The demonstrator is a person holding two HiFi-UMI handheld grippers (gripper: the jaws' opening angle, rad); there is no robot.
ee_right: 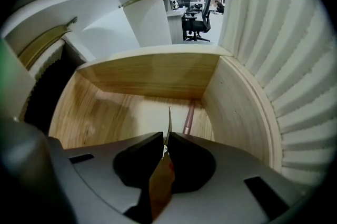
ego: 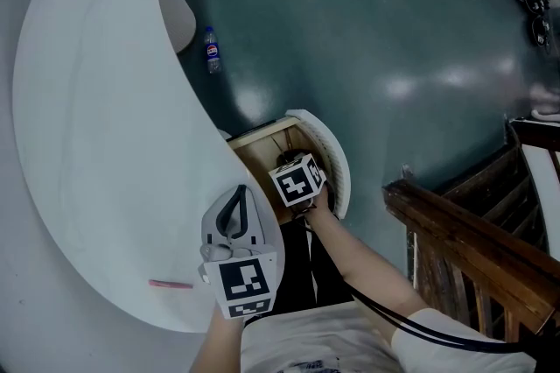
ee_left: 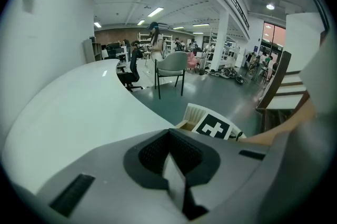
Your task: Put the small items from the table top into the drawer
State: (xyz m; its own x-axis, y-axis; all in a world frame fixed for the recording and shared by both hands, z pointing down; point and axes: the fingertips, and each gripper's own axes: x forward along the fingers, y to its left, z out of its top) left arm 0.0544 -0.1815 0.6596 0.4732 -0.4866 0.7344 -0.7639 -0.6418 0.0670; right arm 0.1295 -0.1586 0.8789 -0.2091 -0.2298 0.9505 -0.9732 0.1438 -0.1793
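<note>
Fingers (ee_right: 190, 157) of your right gripper (ee_right: 165, 138) pinch a thin card (ee_right: 169, 120) inside the drawer (ee_right: 152, 73), and your left gripper (ee_left: 169, 134) is closed, empty.

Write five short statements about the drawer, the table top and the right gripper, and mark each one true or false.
1. The drawer stands open. True.
2. The right gripper is empty. False: its jaws are shut on a thin flat item that sticks out past them.
3. A pink item lies on the table. True.
4. Nothing lies in the drawer. False: a pinkish pen lies on its bottom near the right wall.
5. The bottle is on the table. False: it is on the floor, beside the table's edge.
</note>
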